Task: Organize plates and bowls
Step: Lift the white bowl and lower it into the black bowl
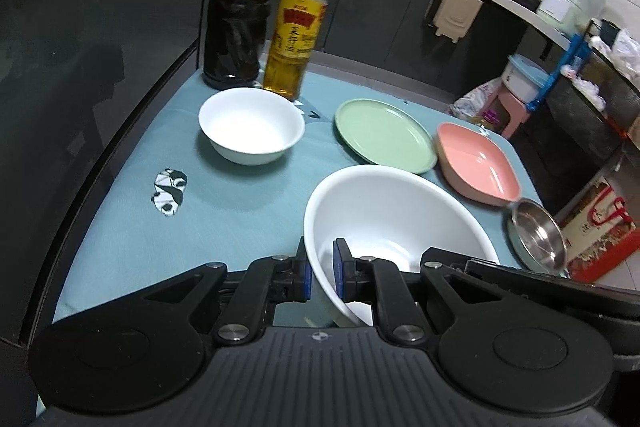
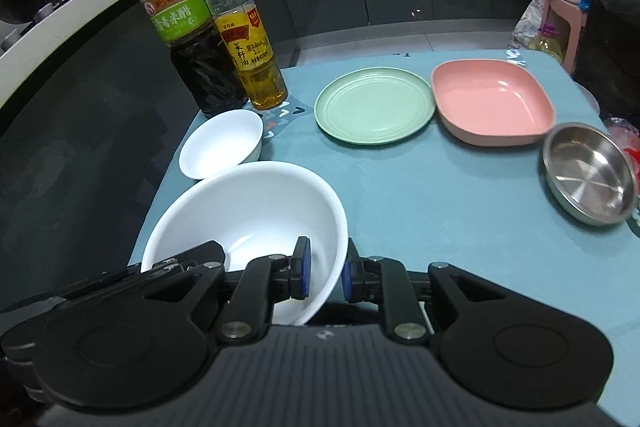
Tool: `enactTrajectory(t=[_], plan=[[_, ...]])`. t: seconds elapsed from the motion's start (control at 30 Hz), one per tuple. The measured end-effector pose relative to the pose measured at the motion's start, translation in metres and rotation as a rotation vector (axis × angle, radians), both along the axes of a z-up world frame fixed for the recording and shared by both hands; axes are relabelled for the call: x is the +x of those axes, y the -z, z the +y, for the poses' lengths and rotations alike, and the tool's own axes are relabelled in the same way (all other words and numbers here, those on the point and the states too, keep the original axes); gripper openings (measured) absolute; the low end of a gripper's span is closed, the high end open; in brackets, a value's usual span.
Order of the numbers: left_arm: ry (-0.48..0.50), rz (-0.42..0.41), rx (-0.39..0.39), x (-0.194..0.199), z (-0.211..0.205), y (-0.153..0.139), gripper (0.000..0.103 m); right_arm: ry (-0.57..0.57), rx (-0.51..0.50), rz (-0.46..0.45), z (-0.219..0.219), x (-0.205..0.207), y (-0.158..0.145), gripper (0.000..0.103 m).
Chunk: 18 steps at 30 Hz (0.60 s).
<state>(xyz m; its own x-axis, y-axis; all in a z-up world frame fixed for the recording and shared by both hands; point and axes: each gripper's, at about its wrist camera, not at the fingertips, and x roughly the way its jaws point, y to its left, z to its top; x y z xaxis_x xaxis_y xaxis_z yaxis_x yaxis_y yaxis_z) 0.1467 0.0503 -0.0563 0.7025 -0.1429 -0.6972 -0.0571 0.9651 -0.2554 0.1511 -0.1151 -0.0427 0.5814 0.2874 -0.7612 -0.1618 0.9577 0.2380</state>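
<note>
Both tools grip one thing: my left tool (image 1: 322,269) has its pads closed on the near left rim of the big bowl (image 1: 396,219), one pad outside the wall and one inside, and my right tool (image 2: 325,273) pinches the bowl's near right rim the same way. Between them the big bowl sits tilted at the near edge of the desk (image 2: 440,207), which wears a blue cloth.

Next in size, the pink dish (image 2: 492,103) lies at the far right of the desk, just beside the green plate (image 2: 374,105) on its left; I cannot tell whether their rims touch. Two bottles stand together at the far left corner: the dark bottle (image 2: 188,39) with the green label and the oil bottle (image 2: 248,39) with the yellow label on its right, close against each other.

My right-wrist camera shows the steel dish (image 2: 590,177) at the right edge of the desk, near the pink dish's front corner. A small bowl (image 1: 252,125), white like the big one, sits in front of the bottles, beyond the big bowl's far rim. Smallest, a black-and-white scrap (image 1: 170,191) lies on the cloth at the left, well apart from the dishes.
</note>
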Motion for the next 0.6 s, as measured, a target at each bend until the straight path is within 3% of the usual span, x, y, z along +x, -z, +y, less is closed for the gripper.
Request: enactTrajectory(t=[0.6], plan=[[0.084,0.011,0.049,-0.06,-0.035,-0.002,0.011,0.033,0.018,-0.014,-0.036,-0.065,-0.004,0.02]])
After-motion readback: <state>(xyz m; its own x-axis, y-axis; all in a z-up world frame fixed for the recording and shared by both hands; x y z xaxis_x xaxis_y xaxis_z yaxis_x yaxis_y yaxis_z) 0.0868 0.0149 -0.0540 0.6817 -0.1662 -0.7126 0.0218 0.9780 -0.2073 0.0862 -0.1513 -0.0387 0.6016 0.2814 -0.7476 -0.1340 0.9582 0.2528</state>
